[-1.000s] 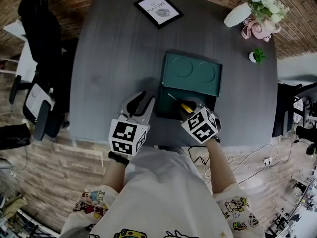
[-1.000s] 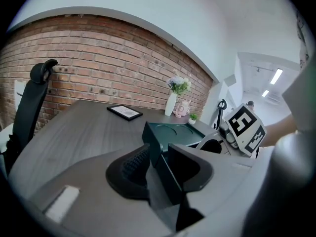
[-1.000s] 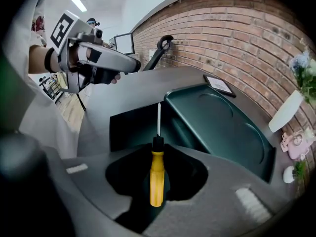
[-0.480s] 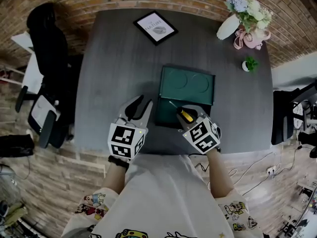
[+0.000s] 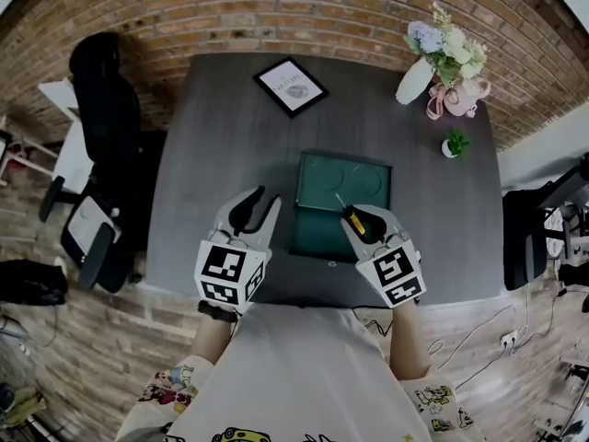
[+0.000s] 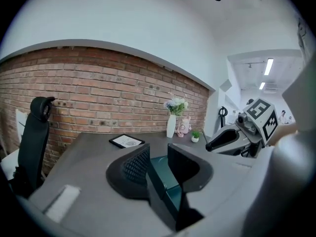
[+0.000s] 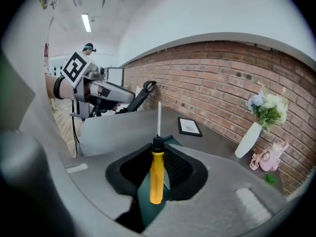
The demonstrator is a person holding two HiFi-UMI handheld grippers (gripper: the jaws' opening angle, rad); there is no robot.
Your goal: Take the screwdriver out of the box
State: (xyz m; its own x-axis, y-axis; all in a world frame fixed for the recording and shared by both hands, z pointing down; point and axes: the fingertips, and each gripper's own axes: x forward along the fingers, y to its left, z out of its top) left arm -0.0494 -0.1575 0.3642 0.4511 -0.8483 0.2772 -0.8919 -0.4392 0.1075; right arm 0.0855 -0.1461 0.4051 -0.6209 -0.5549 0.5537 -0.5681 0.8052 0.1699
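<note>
The right gripper [image 5: 362, 223] is being held by the person's right hand over the near right part of the green box [image 5: 342, 175], pointing far-left and tilted downward. Its fingers are being pinched on the yellow handle of the screwdriver [image 7: 156, 174], whose metal shaft is being pointed away from the person, toward the far side of the table [image 5: 212, 155]. The screwdriver is being carried in the air above the box and is not being touched by anything but the fingers.

The left gripper [image 5: 261, 203] is being held just left of the box, pointing far and slightly right. Its fingers are being held spread with nothing gripped; only the box's green edge is being seen through the gap.

The box is being left open near the table's middle, lid laid back toward the far side. Its inside is being partly covered by the right gripper, so contents cannot be told. A framed picture [image 5: 290, 86] and a vase of flowers [image 5: 416, 77] are being shown at the far side.
</note>
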